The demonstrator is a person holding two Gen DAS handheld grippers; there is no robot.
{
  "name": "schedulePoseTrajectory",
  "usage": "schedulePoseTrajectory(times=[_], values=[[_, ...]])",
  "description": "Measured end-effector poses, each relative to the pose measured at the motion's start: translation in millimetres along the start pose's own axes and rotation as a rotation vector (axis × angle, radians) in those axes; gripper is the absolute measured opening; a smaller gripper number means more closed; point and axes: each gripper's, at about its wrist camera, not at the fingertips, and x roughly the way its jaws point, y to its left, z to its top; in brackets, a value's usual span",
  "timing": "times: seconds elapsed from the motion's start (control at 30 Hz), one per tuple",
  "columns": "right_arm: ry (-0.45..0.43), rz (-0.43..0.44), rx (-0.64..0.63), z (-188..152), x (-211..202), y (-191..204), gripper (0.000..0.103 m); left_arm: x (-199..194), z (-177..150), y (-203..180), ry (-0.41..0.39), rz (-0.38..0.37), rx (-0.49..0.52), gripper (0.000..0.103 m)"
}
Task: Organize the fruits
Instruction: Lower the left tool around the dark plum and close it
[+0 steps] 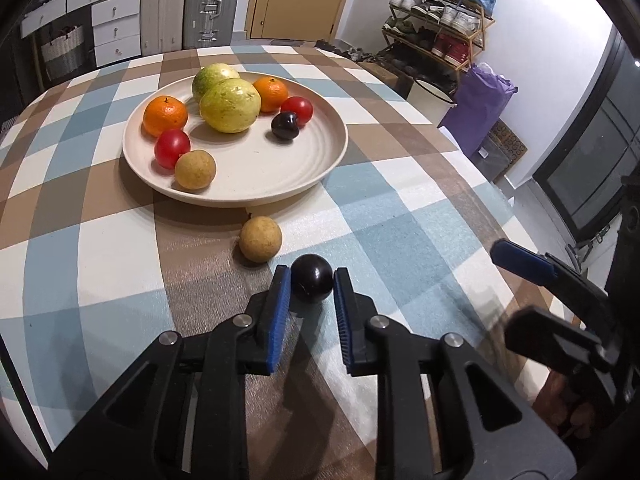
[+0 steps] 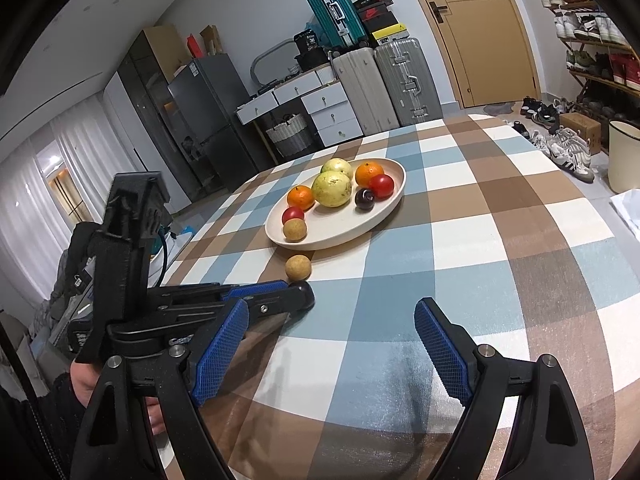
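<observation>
A dark round plum (image 1: pixel 312 283) rests on the checked tablecloth between the blue pads of my left gripper (image 1: pixel 311 278), which is shut on it. The right wrist view shows the same left gripper (image 2: pixel 298 294) from the side, with the plum (image 2: pixel 307 295) at its tips. Just beyond lies a tan round fruit (image 1: pixel 261 239) on the cloth, in front of the cream plate (image 1: pixel 240 197). The plate holds two green-yellow guavas, two oranges, two red tomatoes, a dark plum (image 1: pixel 285 125) and a tan fruit (image 1: pixel 195 169). My right gripper (image 2: pixel 331 306) hovers open over bare cloth, nearer than the plum.
The round table's edge (image 1: pixel 520 216) curves away at the right, with a shoe rack (image 1: pixel 440 20), a purple bag and a white bucket (image 2: pixel 624 152) on the floor beyond. Suitcases and white drawers (image 2: pixel 328 108) stand behind the table. A hand (image 2: pixel 84 384) holds the left gripper's handle.
</observation>
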Motion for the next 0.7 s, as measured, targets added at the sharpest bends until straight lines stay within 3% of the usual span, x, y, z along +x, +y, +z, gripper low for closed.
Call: schedulePoseTrajectory(times=[0.23,0.7], values=[[-0.003,-0.003,0.012,-1.6,-0.8,-4.0,0.087,4.7,4.4,-2.9,0.008,0.007,0.011,0.019],[0.014,-0.004,0.027,2.2,5.8,-7.0,0.087,-21.9,-3.9,18.3,-0.030,-0.093,-0.077,0.018]])
